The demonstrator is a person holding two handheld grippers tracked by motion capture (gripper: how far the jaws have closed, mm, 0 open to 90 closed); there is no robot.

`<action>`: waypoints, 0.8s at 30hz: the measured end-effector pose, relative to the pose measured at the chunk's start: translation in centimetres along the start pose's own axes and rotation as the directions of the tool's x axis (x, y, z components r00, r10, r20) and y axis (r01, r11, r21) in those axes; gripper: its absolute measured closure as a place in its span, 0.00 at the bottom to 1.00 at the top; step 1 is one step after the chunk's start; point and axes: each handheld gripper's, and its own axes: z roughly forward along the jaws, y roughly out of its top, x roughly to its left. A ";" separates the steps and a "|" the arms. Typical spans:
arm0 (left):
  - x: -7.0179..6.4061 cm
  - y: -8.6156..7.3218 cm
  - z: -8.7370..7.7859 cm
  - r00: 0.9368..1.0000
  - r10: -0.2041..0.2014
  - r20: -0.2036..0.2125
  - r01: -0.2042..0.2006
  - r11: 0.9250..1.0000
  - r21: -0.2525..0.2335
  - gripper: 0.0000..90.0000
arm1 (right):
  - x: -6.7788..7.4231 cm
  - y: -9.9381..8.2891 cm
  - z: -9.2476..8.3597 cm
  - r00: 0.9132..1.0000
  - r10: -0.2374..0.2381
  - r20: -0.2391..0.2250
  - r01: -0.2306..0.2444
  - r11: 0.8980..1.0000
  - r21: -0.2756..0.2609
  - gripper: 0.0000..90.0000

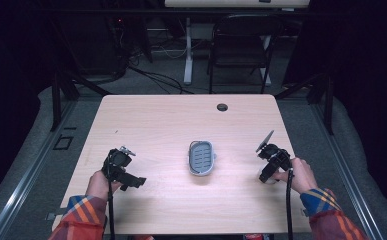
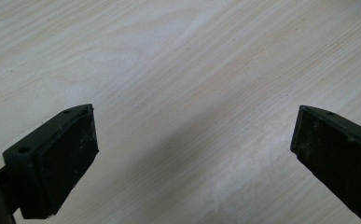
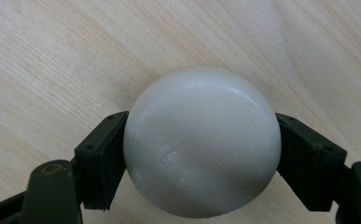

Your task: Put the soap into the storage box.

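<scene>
Pale wood tabletop (image 1: 156,125), high view: we log a grey slotted tray (image 1: 201,158) mid-table, left gripper (image 1: 122,172) and right gripper (image 1: 269,165) flanking. Left gripper view: jaws wide apart, holding nothing. Right gripper view: jaws clamped on a white ball (image 3: 201,140), perhaps soap, over the tabletop.

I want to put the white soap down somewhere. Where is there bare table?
The table is bare across its far half, from the grey soap dish back to the cable hole, and between dish and left hand-held gripper. The right hand-held gripper, clamped on the white soap, crowds the right edge.
</scene>
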 end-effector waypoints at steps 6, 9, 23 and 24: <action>0.0 0.0 0.0 1.000 0.000 0.002 0.000 1.000 0.002 0.00 | 0.0 0.1 -0.6 1.000 -0.016 0.008 0.016 1.000 0.003 0.26; 0.0 0.0 0.0 1.000 -0.001 0.002 0.001 1.000 0.005 0.00 | 0.1 0.0 -0.6 1.000 0.003 0.003 -0.003 1.000 -0.024 0.26; -0.1 0.1 0.1 1.000 0.002 0.002 -0.002 1.000 0.005 0.00 | 0.5 0.5 -1.4 0.999 -0.036 0.014 0.036 0.999 -0.003 0.26; -0.1 0.1 0.0 1.000 0.006 0.003 -0.006 1.000 0.006 0.01 | 0.6 0.5 -1.4 0.999 -0.038 0.012 0.038 0.999 -0.006 0.26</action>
